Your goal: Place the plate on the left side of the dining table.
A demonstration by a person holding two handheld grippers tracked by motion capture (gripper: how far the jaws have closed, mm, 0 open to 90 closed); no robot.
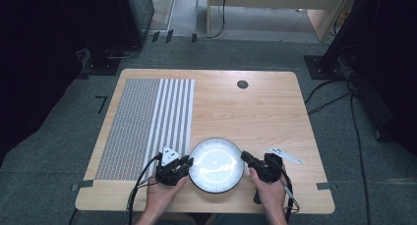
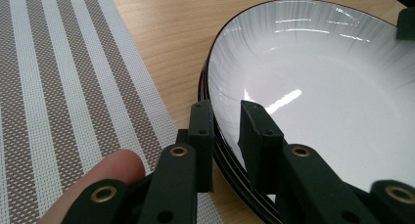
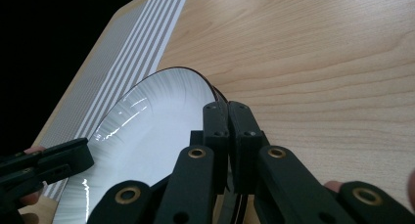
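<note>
At the near edge of the bench (image 1: 255,107), two claws pinch opposite sides of a white plate (image 1: 216,165).

The left claw (image 2: 226,117) has its jaws narrowed over the plate's left rim, one inside the bowl and one outside; the right claw (image 3: 228,114) is clamped almost flat on the right rim. The plate sits just right of a striped placemat (image 1: 145,124) and is empty, with only light glinting on its glaze. It looks like glazed ceramic: stiff, fairly heavy, slick and breakable, so the dark-edged rim is probably the only sound hold, taken evenly from both sides and kept level. A small white tool (image 1: 284,154) lies on the bench just right of the right claw.
</note>
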